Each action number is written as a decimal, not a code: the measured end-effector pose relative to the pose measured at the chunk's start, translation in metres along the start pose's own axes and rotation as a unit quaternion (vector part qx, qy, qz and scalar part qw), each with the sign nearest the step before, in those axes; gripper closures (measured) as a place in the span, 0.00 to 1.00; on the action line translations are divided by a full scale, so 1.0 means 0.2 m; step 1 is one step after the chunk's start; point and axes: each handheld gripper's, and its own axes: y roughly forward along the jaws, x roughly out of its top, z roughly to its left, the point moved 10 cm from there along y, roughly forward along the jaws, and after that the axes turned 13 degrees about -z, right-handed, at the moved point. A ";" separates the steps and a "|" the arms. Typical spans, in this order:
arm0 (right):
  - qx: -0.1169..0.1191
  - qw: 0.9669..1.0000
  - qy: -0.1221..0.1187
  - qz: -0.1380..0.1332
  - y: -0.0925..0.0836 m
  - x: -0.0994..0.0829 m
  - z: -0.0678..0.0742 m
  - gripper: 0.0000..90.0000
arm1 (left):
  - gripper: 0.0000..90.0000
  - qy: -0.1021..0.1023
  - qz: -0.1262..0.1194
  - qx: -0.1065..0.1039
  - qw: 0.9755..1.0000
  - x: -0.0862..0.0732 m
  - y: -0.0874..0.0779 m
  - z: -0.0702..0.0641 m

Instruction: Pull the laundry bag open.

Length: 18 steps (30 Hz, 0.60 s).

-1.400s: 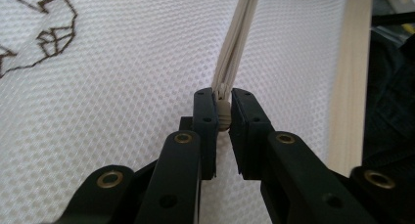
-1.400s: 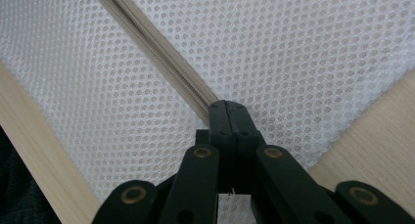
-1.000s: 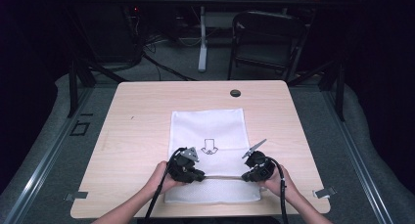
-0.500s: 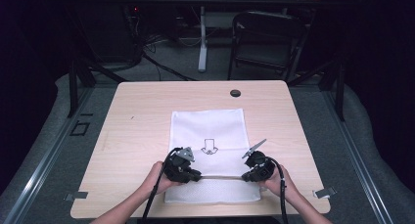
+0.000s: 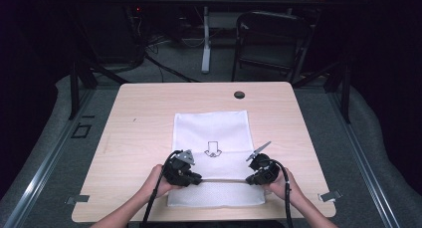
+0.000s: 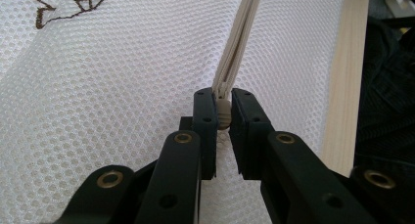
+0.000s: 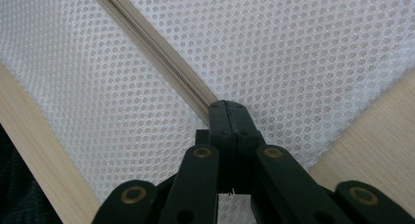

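While both tongs sit low over the near part of the pale wooden surface, the white mesh laundry bag with a small dark arrow-like emblem lies flat beneath and beyond them, its far edge well past the jaws and its near edge just behind them, toward the person. The left tongs are clenched on the cream-coloured zip strip of that bag: the left gripper view shows the two black pads pressing a small pale nub at the strip's end, though whether that nub is the zip pull or bunched tape is hard to make out. The right tongs are clamped on the other end of the same strip, their jaws fully together in the right gripper view, so what sits between the pads is hidden. Between the two tongs the strip runs taut as a thin line, slightly raised off the mesh. Each hand is partly covered by its tool, and the forearms are cut off at the bottom of the high view. Far beyond the tongs, a small round dark cable hole marks the surface's far edge; the room behind is too dark to read.
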 end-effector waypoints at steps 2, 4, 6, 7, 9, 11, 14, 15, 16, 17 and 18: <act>0.000 1.000 0.000 0.000 0.00 0.00 0.00 1.00 | 0.91 -0.002 -0.001 0.002 1.000 -0.01 -0.01 0.01; 0.001 1.000 0.000 0.000 0.00 0.00 0.00 1.00 | 0.91 -0.005 -0.001 0.002 1.000 -0.02 -0.02 0.01; -0.001 1.000 0.002 -0.003 0.00 0.00 0.00 1.00 | 0.91 -0.011 -0.005 -0.008 1.000 -0.02 -0.03 0.01; -0.002 1.000 0.006 -0.009 0.01 0.00 0.00 1.00 | 0.91 -0.012 -0.004 -0.007 1.000 -0.03 -0.03 0.01; -0.002 1.000 0.001 -0.003 0.00 0.00 0.00 1.00 | 0.91 -0.014 -0.003 -0.006 1.000 -0.03 -0.05 0.01; 0.000 1.000 0.000 0.000 0.00 0.00 0.00 1.00 | 0.91 -0.014 -0.006 -0.006 1.000 -0.04 -0.06 0.01; 0.001 1.000 0.000 -0.001 0.00 0.00 0.00 1.00 | 0.91 -0.014 -0.006 -0.006 1.000 -0.04 -0.06 0.01; 0.001 1.000 0.000 -0.001 0.00 0.00 0.00 1.00 | 0.91 -0.013 -0.007 -0.006 1.000 -0.04 -0.07 0.01; 0.001 1.000 0.001 -0.001 0.00 0.00 0.00 1.00 | 0.91 -0.011 -0.005 -0.005 1.000 -0.05 -0.07 0.01; 0.001 1.000 0.000 -0.001 0.00 0.00 0.00 1.00 | 0.91 -0.012 -0.006 -0.006 1.000 -0.05 -0.07 0.02; 0.001 1.000 0.000 -0.001 0.00 0.00 0.00 1.00 | 0.91 -0.016 -0.006 -0.003 1.000 -0.05 -0.08 0.02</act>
